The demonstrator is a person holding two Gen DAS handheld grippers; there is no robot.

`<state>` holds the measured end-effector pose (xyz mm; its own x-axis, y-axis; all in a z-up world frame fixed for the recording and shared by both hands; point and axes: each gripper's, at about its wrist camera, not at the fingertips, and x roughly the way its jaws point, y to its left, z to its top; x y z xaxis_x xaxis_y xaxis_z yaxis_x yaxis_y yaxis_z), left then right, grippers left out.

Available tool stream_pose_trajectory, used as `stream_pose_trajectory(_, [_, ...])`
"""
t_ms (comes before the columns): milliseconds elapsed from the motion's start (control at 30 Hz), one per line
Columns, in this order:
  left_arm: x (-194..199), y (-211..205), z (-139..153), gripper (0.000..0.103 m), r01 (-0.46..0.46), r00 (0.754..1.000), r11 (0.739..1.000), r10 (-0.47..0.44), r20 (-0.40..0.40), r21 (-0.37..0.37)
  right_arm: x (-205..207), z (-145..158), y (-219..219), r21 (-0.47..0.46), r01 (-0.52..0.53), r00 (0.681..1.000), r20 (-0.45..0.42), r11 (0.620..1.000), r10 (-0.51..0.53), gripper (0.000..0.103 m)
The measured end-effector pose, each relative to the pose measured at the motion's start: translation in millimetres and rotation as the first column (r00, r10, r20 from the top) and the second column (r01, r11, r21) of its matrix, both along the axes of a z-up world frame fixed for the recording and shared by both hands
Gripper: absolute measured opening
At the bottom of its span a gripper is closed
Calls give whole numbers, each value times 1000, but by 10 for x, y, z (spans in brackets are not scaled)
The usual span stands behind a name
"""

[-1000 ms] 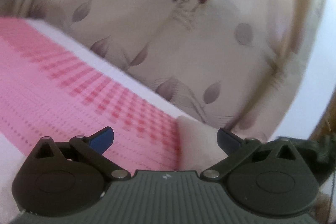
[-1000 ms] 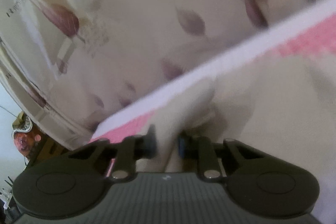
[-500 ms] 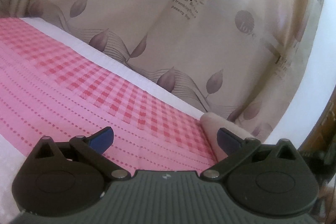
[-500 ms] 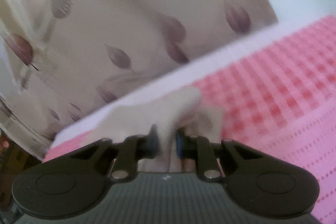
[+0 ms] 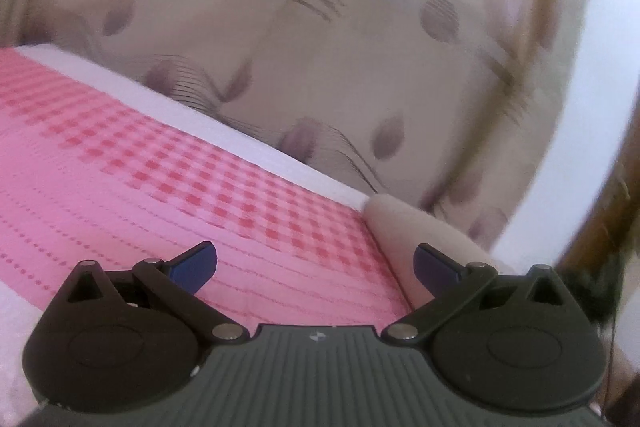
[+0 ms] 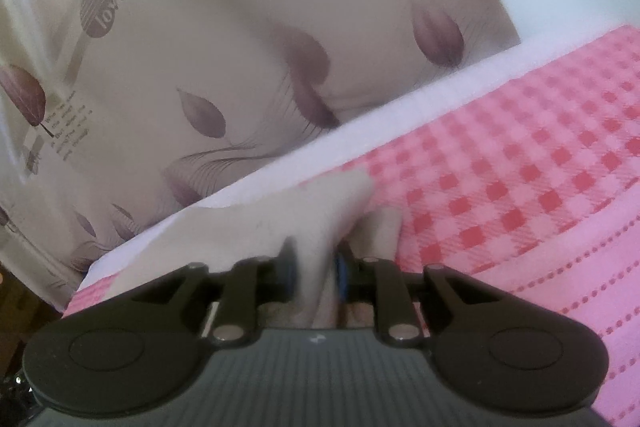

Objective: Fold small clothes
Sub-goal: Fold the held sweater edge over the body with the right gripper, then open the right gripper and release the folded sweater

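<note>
Right wrist view: right hand-held gripper (image 6: 314,269) low over the bed, jaws opening, a fold of the beige garment (image 6: 280,215) between the pads, cloth seemingly touching them yet. Beyond it, pink checked bedspread (image 6: 520,163), white mattress edge (image 6: 400,107), leaf-print curtain (image 6: 200,47). Left wrist view: left hand-held gripper (image 5: 316,265) spread wide, empty, hovering over the bedspread, beige garment just beside its right finger. Likely the release of a finished fold. Best done by letting the cloth settle flat before drawing back, pulling straight out along the fingers, avoiding any drag that would undo the crease near the bed edge.
</note>
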<state>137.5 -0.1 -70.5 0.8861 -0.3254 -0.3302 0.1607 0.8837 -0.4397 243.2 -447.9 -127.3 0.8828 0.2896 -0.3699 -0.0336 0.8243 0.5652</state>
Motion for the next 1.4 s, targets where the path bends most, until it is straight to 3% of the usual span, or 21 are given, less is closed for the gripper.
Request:
stream_pose_trajectory(67, [-10,-125,30,103,74,997,996,-74,-5,53,-100,12,-83,66,19,1000,5,998,-19,28])
stream_pose_trajectory(133, [-78,-265,66,103,136,991,984,-137,2,111,-376,122,-136,84,39,996,75,996,-45,28])
stream_pose_trajectory(267, [-255,-572,107,103,249,966,943,-258,13,219,-995,358,30,-25,-22,986,162,999,26,28])
stream_pose_trajectory(367, [-231,-850,82,103,300,953,903,-297,-57,308,-1248,359,233,-164,-29,994,98,986,46,28])
stream_pose_trajectory(400, [-221,-932,68,103,316,948,891,-309,-73,327,-1274,324,254,-173,-40,995,85,984,55,28])
stream_pose_trajectory(533, [-209,-1175,43,103,340,939,874,-335,-78,348,-1173,196,202,-98,-54,998,31,994,57,28])
stream_pose_trajectory(633, [-181,-1375,4,103,310,949,859,-308,-72,408,-930,163,210,-75,-64,998,-10,995,63,28])
stream_pose_trajectory(767, [-128,-1417,-16,97,263,964,873,-258,-68,412,-594,289,351,-116,-86,996,-29,989,83,24])
stream_pose_trajectory(900, [-81,-1334,-37,95,228,974,903,-207,-96,365,-602,489,214,-43,-46,992,113,998,50,20])
stream_pose_trajectory(967, [-88,-1308,-34,95,211,977,910,-193,-87,356,-522,359,167,-65,-22,998,60,998,26,20])
stream_pose_trajectory(1033, [-96,-1320,-27,94,209,978,906,-191,-86,367,-460,142,108,-33,-30,1000,-2,999,30,20])
stream_pose_trajectory(1200, [-130,-1370,-2,95,184,983,897,-166,-78,403,-651,169,-19,78,8,998,66,997,-14,21])
stream_pose_trajectory(1300, [-138,-1374,-11,99,169,986,895,-152,-74,413,-904,335,50,56,15,987,159,998,-24,21])
stream_pose_trajectory(1400, [-138,-1364,-20,101,150,989,897,-132,-72,415,-1021,446,290,-14,-73,977,202,997,74,21])
